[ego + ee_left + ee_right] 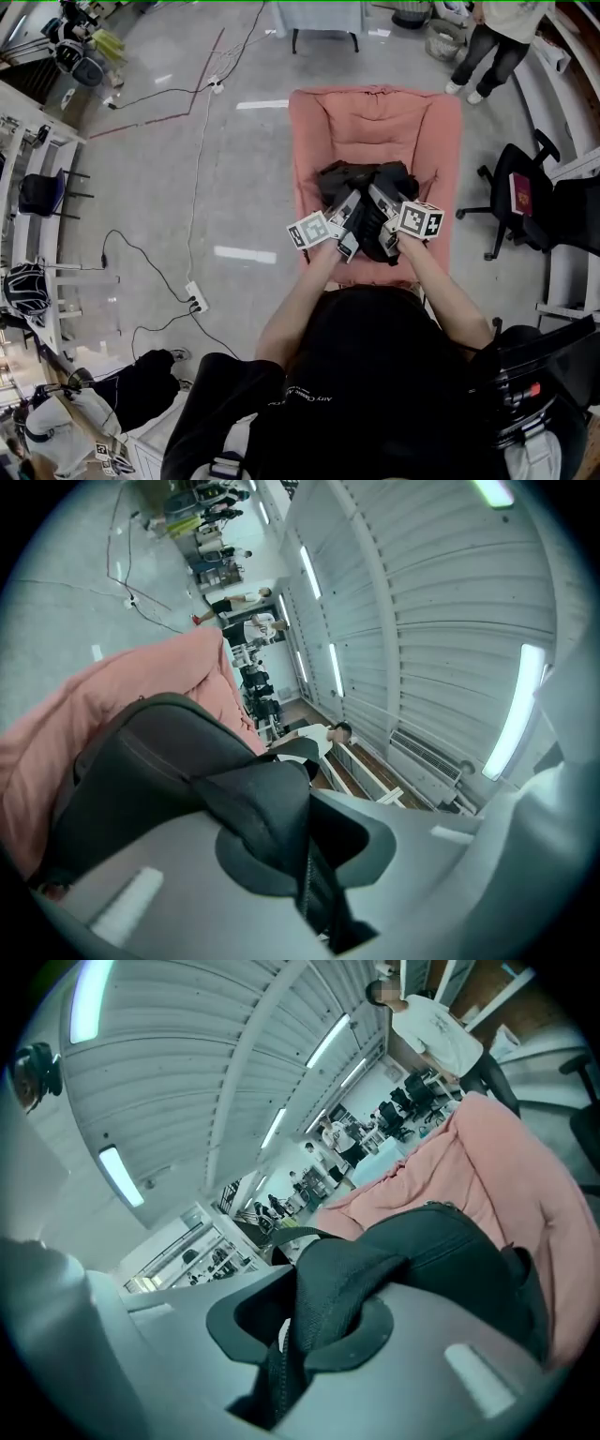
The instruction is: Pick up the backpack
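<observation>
Left tongs (305, 883) clamped on backpack (141, 780) strap (267, 803); right tongs (286, 1344) clamped on second strap (337, 1288); pink chair (375, 122) beneath.

A black short-sleeved shirt (356, 431) with small white print is worn.

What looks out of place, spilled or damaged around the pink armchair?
Nothing is spilled or damaged. The black backpack lies slumped on the pink armchair, with the left gripper and right gripper each shut on one of its straps. Only the loose cables and a power strip on the floor look untidy.
</observation>
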`<state>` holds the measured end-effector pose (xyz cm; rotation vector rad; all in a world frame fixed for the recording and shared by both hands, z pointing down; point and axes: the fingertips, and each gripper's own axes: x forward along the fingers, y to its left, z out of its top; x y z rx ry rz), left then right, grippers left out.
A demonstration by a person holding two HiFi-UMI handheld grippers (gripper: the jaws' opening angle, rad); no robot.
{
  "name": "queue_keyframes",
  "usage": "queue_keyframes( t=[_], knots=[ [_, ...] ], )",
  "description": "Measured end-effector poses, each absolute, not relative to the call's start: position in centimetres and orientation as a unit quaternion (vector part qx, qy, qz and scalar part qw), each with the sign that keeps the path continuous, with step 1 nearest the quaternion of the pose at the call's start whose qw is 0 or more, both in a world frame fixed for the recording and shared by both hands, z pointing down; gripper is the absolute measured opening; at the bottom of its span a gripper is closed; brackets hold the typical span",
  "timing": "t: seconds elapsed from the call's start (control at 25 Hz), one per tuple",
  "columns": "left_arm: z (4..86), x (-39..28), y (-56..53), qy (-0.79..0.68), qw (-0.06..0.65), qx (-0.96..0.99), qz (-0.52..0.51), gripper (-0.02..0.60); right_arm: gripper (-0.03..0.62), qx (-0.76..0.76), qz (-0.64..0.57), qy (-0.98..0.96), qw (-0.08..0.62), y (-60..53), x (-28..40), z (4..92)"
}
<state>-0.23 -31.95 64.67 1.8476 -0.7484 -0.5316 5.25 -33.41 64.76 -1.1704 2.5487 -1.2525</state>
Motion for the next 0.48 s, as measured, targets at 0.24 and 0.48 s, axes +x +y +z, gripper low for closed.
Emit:
queue_keyframes(
  t=[0.24, 0.48],
  knots=[
    [65.4, -0.7, -31.8, -0.342, 0.491, 0.778, -0.193, 0.038, 0.061, -0.396, -0.365, 0.841, -0.042, -32.8, 5.1, 65.5],
    [67.6, -0.7, -31.3, -0.386, 0.441, 0.806, -0.08, 0.035, 0.058, -0.41, -0.314, 0.846, -0.134, -32.5, 5.5, 66.8]
  ],
)
